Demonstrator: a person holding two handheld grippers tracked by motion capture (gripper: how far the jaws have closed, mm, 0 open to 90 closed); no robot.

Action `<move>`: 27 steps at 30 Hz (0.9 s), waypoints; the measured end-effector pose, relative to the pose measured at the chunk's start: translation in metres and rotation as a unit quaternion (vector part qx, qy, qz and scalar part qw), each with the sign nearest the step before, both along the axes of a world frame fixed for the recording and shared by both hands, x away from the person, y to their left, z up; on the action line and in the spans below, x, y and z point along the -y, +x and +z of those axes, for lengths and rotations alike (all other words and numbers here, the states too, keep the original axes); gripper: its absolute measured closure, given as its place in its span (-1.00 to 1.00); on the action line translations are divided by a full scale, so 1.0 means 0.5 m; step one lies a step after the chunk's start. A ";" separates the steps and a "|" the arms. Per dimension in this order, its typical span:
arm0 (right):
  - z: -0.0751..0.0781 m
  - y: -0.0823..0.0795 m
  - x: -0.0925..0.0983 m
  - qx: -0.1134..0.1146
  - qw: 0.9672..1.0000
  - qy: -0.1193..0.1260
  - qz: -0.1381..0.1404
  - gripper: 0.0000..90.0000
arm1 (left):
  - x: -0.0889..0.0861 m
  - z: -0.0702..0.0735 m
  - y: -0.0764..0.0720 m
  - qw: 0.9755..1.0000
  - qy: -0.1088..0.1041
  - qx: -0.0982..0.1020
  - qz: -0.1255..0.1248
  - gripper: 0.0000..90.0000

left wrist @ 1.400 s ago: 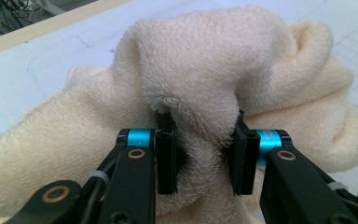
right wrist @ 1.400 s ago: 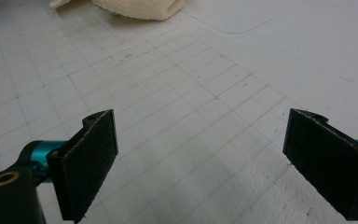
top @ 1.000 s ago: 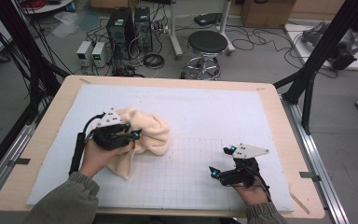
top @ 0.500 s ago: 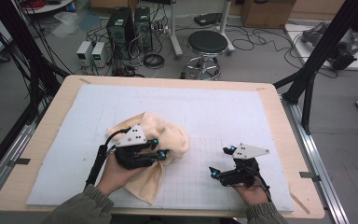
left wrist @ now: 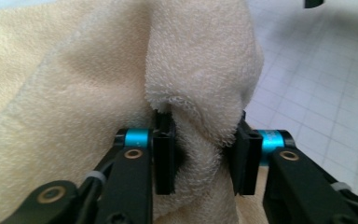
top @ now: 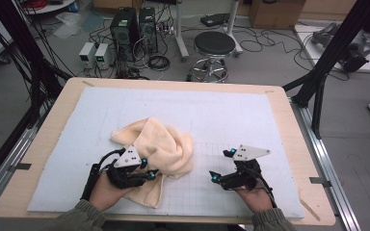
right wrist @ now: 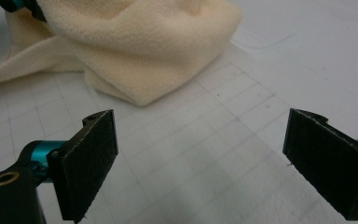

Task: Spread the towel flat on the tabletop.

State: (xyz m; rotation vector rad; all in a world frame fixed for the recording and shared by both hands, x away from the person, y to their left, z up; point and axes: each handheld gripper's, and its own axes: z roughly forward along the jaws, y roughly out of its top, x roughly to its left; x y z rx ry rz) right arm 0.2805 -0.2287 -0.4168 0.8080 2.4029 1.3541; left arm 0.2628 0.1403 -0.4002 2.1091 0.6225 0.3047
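Nearest the person, left hand-held gripper (top: 150,174) clenched on a bunched fold of the cream towel (top: 166,147). In the left gripper view the pads (left wrist: 164,156) sit on either side of a thick ridge of terry, pressing into it; the jaws have just been easing apart a little, but the fold is between them and squeezed. Right hand-held gripper (top: 213,177) released, jaws wide apart, nothing between them, hovering low over the grid mat (top: 279,144) with its tips just short of the towel's near right edge (right wrist: 140,95); not touching.

Towel lies crumpled left of centre on the mat, heaped in a soft mound, one flat flap spread out at the near left by the left hand (top: 103,190), another corner pointing to the far left. Tabletop (top: 38,144) carries the mat; wooden border shows all around.

Handling, as a judgement: light, very soft, no stiffness at all, so it drapes and sags from any pinch point. Fuzzy pile gives good friction, low slip risk, not fragile. Thick when bunched, so a pinch on several layers is bulky and may shed the inner layers. Best hold is a single edge or corner, pinched flat. For the right gripper, the free rounded fold facing it looks reachable, though a true corner there is hidden under the heap. Far side: stool and floor cables, unrelated.
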 end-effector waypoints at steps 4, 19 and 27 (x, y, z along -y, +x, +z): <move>0.007 0.027 -0.035 -0.003 0.999 -0.002 0.032 -0.60 | -0.010 0.021 -0.008 1.000 -0.016 -0.008 -0.015 0.23; -0.029 0.125 -0.152 -0.041 0.996 -0.018 0.083 -0.20 | -0.054 0.104 0.040 0.998 -0.037 0.050 0.005 -0.09; -0.047 0.130 -0.192 -0.037 0.989 -0.060 0.128 0.72 | -0.022 0.015 0.136 0.999 0.011 -0.040 -0.009 0.14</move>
